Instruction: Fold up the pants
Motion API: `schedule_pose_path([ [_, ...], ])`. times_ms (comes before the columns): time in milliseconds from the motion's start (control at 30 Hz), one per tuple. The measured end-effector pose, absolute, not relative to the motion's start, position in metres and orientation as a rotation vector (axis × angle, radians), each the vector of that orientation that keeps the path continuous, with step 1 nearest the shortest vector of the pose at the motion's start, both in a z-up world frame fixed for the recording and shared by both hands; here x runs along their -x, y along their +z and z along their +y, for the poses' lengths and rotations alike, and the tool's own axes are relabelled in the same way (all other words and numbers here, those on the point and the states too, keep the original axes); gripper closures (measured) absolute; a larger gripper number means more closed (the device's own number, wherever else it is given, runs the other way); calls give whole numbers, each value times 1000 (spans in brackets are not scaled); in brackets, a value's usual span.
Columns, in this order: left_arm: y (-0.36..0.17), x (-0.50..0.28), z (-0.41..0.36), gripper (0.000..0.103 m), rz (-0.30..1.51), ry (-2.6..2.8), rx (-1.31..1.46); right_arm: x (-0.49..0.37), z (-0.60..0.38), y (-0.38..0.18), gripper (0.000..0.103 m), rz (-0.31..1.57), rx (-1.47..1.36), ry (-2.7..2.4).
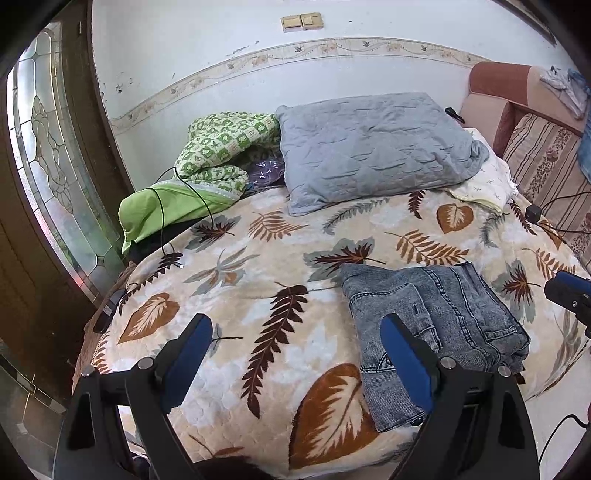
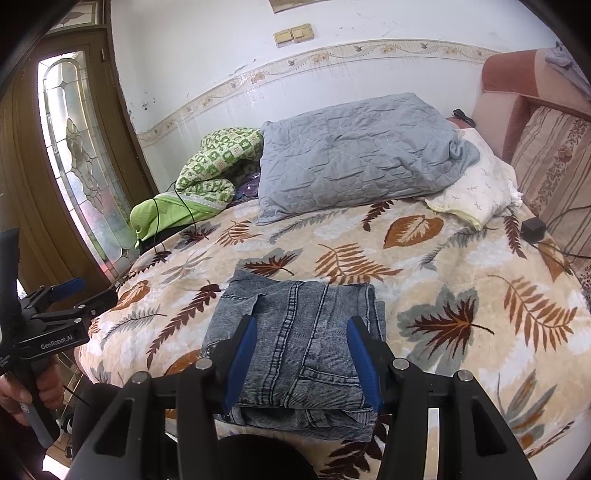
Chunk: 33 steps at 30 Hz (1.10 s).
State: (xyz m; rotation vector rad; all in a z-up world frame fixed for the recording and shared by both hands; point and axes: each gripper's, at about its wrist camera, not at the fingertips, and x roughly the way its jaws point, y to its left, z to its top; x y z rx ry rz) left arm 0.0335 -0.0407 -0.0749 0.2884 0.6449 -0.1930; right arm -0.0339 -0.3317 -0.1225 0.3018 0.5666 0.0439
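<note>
Left wrist view: your left gripper [image 1: 295,354] hangs with jaws wide apart over the bedspread [image 1: 258,258], holding nothing; the folded pants [image 1: 443,325] lie just to its right, near the bed's front edge. Right wrist view: your right gripper [image 2: 301,354] hovers half-spread above the pants [image 2: 295,332], pads not pressing on them. A pillow [image 2: 351,158] sits behind.

A white wall [image 1: 207,74] with a floral border strip [image 1: 332,48] and beige switches [image 1: 302,21] at twelve o'clock backs the bed [image 1: 258,258]. A wooden door with leaded glass [image 1: 48,147], daylit, stands at nine o'clock; a pink headboard [image 1: 495,96] at two o'clock.
</note>
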Motion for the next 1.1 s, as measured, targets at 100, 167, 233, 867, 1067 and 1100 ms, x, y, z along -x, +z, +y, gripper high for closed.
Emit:
schedule_pose_path([
  [100,-77,-36,-42,10,652,-190,-292,32,-333,-126,49,571,-307,45],
  [167,-78,-37,-43,10,656,-188,-293,31,-335,-128,49,576,-310,47],
  [233,-80,-39,-44,10,662,-188,-294,30,-336,-131,49,580,-314,49],
  [867,-113,-68,-55,10,755,-175,-308,11,-359,-163,47,649,-377,28],
  [1067,-121,-78,-60,10,776,-173,-316,2,-366,-173,47,673,-389,22],
  [1100,-122,-80,-60,10,779,-173,-318,1,-367,-175,47,676,-393,22],
])
